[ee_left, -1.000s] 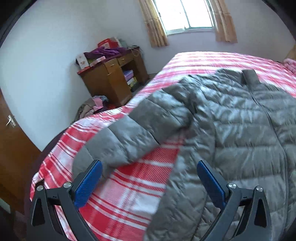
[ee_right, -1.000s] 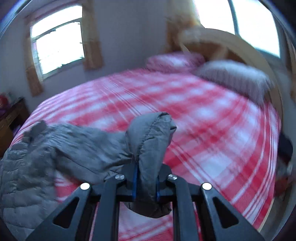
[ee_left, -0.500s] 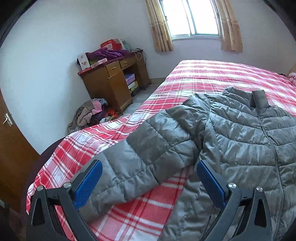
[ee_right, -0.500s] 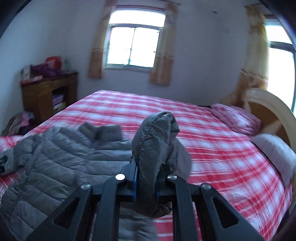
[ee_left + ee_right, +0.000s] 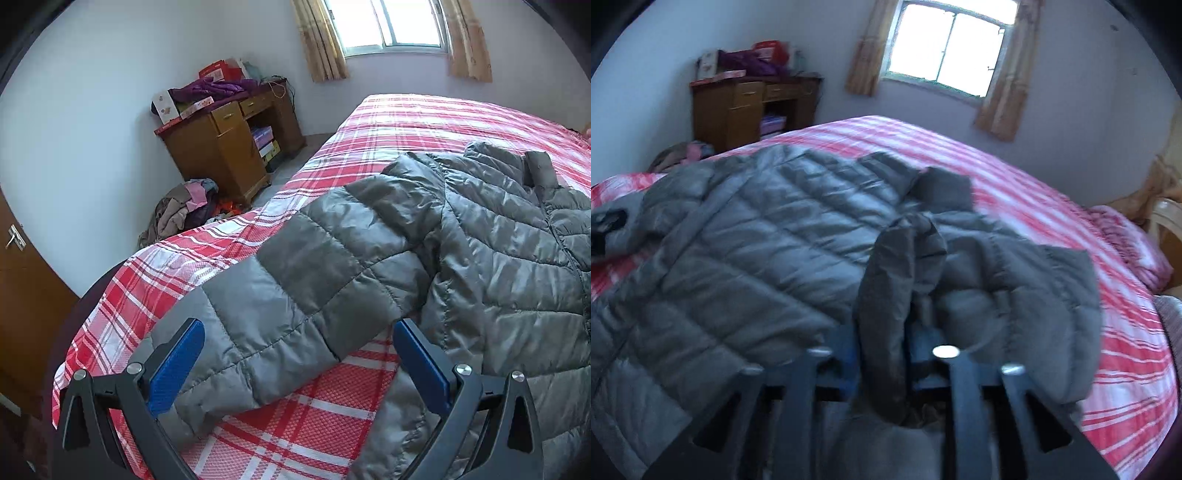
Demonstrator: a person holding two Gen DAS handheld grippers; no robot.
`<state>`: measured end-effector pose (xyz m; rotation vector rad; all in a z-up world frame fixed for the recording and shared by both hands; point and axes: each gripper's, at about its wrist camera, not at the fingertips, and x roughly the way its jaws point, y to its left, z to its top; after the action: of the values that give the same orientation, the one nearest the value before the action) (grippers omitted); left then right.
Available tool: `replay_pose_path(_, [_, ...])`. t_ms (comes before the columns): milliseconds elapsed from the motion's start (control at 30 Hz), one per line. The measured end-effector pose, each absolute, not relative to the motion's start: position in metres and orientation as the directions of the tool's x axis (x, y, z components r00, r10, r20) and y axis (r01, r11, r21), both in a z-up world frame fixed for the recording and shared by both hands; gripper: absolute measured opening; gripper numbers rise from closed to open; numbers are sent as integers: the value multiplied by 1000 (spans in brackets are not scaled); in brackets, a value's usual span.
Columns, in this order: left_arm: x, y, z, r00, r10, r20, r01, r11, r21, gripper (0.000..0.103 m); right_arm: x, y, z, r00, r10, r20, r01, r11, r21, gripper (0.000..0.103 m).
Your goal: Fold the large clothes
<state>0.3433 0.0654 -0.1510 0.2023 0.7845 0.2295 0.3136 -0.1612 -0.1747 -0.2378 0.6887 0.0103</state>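
On the bed (image 5: 424, 122), near its foot edge, the grey puffer jacket (image 5: 498, 258) lies front up, collar toward the window. Its sleeve (image 5: 295, 295) stretches out to the corner beside me. My left gripper (image 5: 295, 363) hovers over that sleeve's cuff, jaws spread wide, gripping nothing. My right gripper (image 5: 881, 345) has just been opening its jaws; the other sleeve (image 5: 897, 280) is between them, no longer pinched; view blurred
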Motion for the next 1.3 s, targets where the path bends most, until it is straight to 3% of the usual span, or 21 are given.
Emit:
replay_pose_path(33, [343, 65, -147, 688, 279, -670, -131, 956, 264, 102, 307, -158, -174, 764, -37, -644, -122, 972, -200, 80])
replay_pose_path(67, [343, 64, -144, 689, 280, -668, -132, 955, 265, 102, 297, -154, -170, 768, -17, -640, -142, 970, -196, 85])
replay_pose_path(200, [339, 48, -120, 715, 255, -651, -122, 962, 242, 102, 253, -156, -149, 787, 36, -616, -190, 964, -187, 85])
replay_pose_path(267, [337, 34, -110, 732, 222, -644, -97, 970, 225, 102, 232, -165, -139, 801, 73, -595, -201, 968, -152, 94])
replay_pose_path(333, [337, 13, -102, 730, 149, -667, -41, 984, 175, 102, 211, -179, -134, 821, 72, -566, -179, 975, -135, 95])
replay_pose_path(567, [368, -72, -135, 603, -35, -797, 121, 991, 48, 102, 203, -262, -154, 809, -109, -577, 71, 994, -88, 95])
replay_pose_path(667, [385, -110, -156, 577, -57, -815, 164, 985, 48, 102, 204, -293, -171, 772, -197, -604, 170, 980, -101, 95])
replay_pose_path(733, [394, -132, -168, 564, -59, -824, 191, 980, 60, 95, 201, -315, -180, 747, -218, -628, 215, 973, -82, 95])
replay_pose_path(800, [404, -147, -179, 544, -56, -837, 215, 974, 74, 58, 202, -331, -192, 721, -217, -658, 258, 965, -36, 95])
replay_pose_path(833, [407, -153, -184, 528, -70, -846, 232, 971, 65, 49, 201, -338, -196, 716, -211, -666, 269, 963, -16, 95])
replay_pose_path(867, [408, -157, -187, 515, -91, -852, 249, 967, 48, 33, 202, -342, -200, 709, -206, -674, 277, 961, -2, 95])
replay_pose_path(900, [407, -159, -186, 516, -96, -851, 255, 966, 46, 25, 202, -344, -203, 702, -199, -684, 281, 960, 10, 96])
replay_pose_path(1000, [395, -151, -170, 570, -104, -815, 267, 961, 64, 17, 200, -353, -211, 686, -168, -708, 283, 958, 47, 99])
replay_pose_path(1200, [360, -105, -142, 664, -79, -743, 238, 965, 111, 16, 199, -359, -217, 681, -154, -716, 288, 955, 69, 102])
replay_pose_path(1300, [354, -90, -154, 681, 7, -732, 211, 956, 205, 16, 201, -358, -218, 676, -164, -718, 289, 956, 54, 103])
